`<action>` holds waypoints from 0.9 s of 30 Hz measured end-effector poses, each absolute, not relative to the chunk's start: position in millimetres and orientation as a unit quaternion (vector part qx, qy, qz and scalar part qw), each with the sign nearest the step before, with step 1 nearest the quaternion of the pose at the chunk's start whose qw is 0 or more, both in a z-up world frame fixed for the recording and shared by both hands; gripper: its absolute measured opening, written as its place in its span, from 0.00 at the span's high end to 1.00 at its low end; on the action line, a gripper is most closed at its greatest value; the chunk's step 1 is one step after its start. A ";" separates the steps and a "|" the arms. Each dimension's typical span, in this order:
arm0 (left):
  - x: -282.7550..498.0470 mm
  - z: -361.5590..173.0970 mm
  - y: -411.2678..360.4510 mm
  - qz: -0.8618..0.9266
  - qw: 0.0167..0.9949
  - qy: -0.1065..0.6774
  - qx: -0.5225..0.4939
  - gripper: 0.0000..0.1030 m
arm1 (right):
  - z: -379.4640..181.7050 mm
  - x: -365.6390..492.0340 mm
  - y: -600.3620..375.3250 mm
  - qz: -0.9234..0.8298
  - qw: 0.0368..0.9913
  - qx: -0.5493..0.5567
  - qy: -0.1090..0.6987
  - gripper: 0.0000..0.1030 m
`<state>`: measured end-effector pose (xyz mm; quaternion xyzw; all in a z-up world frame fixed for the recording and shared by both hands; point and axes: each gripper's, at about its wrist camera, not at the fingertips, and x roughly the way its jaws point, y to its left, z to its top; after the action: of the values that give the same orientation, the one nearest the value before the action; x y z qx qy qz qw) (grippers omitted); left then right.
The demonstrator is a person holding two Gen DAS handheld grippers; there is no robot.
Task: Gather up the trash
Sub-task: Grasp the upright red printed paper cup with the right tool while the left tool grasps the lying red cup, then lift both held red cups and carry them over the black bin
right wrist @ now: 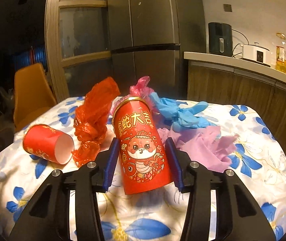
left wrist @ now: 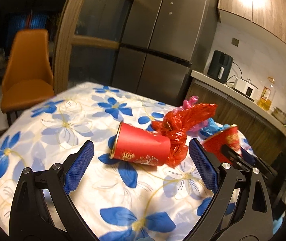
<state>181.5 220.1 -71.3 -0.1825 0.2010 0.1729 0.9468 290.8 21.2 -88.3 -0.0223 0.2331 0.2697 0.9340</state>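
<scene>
While the right gripper (right wrist: 141, 160) has its blue fingers (right wrist: 110, 162) clasped on a red paper cup with a cartoon snake (right wrist: 141, 146), the left gripper (left wrist: 141, 164) hangs released, a second red paper cup (left wrist: 141, 146) lying on its side between and beyond its fingertips on the flowered bench (left wrist: 62, 124), touching crumpled red plastic (left wrist: 179, 128).

Landmark: steel multi-door fridge (left wrist: 155, 40). Left of it, wood-framed glass door (left wrist: 94, 32); further left, orange chair (left wrist: 27, 70) against a dark adjoining space. Right of fridge: pale worktop (left wrist: 233, 92) over wood-grain base units, carrying black appliance (left wrist: 220, 65), white cooker (left wrist: 245, 87), oil bottle (left wrist: 266, 96). Wood wall cupboards (left wrist: 263, 6) above, with bright glare. White wall. In front: floral tablecloth (left wrist: 62, 132).
</scene>
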 end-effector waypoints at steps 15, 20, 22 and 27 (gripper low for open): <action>217.0 -100.0 254.0 0.090 0.925 0.274 -0.247 0.62 | -63.3 246.2 -32.9 0.254 0.946 0.022 0.199 0.54; 220.1 -99.2 237.4 0.050 0.929 0.281 -0.234 0.86 | -59.5 238.6 -41.0 0.251 0.948 0.031 0.195 0.54; 220.5 -96.9 228.1 0.040 0.933 0.280 -0.222 0.96 | -58.2 234.6 -43.5 0.250 0.948 0.032 0.193 0.54; 211.5 -85.6 198.9 0.029 0.943 0.267 -0.198 0.98 | -52.2 223.7 -54.6 0.243 0.952 0.043 0.184 0.54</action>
<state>211.5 198.9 -85.6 -0.1977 0.2673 0.0290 0.9427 223.7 -54.6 -52.2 0.0428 0.1836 0.2431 0.9515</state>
